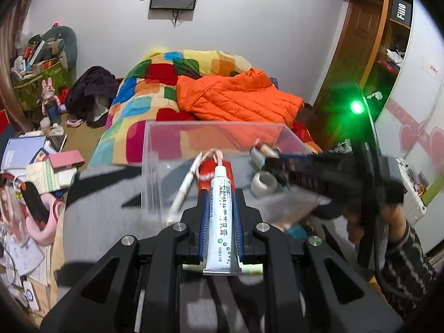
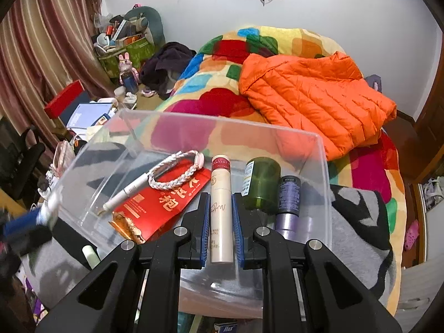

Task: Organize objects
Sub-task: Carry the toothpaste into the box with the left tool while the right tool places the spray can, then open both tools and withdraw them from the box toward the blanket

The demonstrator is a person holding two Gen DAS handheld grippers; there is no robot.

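My left gripper (image 1: pixel 221 194) is shut on a white ointment tube (image 1: pixel 221 216) with green print, held just in front of the clear plastic bin (image 1: pixel 155 144). My right gripper (image 2: pixel 220 202) is shut on a cream cylindrical tube with a dark red cap (image 2: pixel 221 205), held over the clear bin (image 2: pixel 323 172). In the bin lie a red packet (image 2: pixel 163 205), a white pen (image 2: pixel 126 191), a pink braided bracelet (image 2: pixel 177 172), a green bottle (image 2: pixel 262 183) and a purple bottle (image 2: pixel 288 199). The right gripper shows blurred in the left wrist view (image 1: pixel 266 155).
The bin rests on a grey and black blanket (image 2: pixel 358 222) at the foot of a bed with a colourful quilt (image 2: pixel 211 83) and an orange jacket (image 2: pixel 313 88). Books and boxes (image 1: pixel 36 166) crowd the left. A white cabinet (image 1: pixel 416 83) stands right.
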